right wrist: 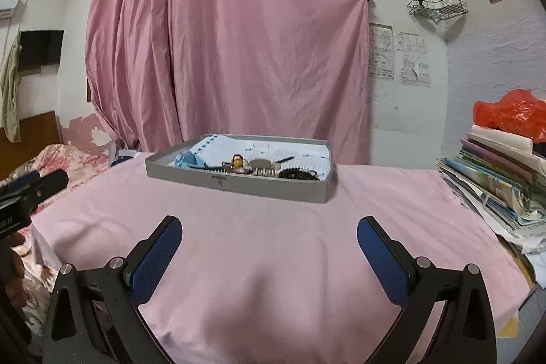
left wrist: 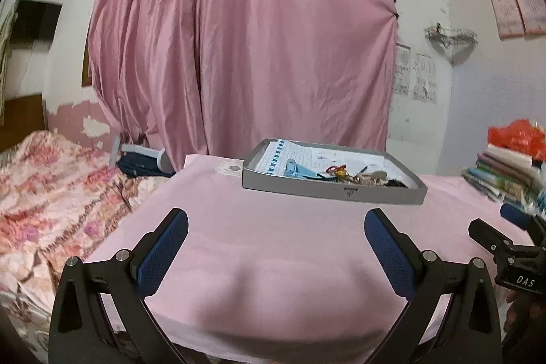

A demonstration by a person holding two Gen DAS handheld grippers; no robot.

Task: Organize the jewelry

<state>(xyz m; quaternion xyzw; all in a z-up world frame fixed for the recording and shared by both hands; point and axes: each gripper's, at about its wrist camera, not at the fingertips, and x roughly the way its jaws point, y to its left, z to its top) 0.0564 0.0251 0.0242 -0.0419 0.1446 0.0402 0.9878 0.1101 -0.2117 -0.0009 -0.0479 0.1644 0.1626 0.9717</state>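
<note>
Left wrist view: both claws spread wide, empty, above the pink tabletop (left wrist: 259, 248).
Ahead of the left claw (left wrist: 275, 224) and right claw (right wrist: 269, 231), a grey tray (right wrist: 239, 185) holds jewelry (right wrist: 254, 168).

Two hand-held grippers fill the lower part of both wrist views, each built from matte black angular arms that end in flat fingers faced with dark blue, finely dimpled pads (left wrist: 163, 253). Round silver screw heads (left wrist: 428, 256) mark the joints on every arm, two on each side. At the right edge of the left wrist view, the right gripper (left wrist: 512, 248) shows a black block bearing white letters "DAS" (left wrist: 525, 281).
</note>
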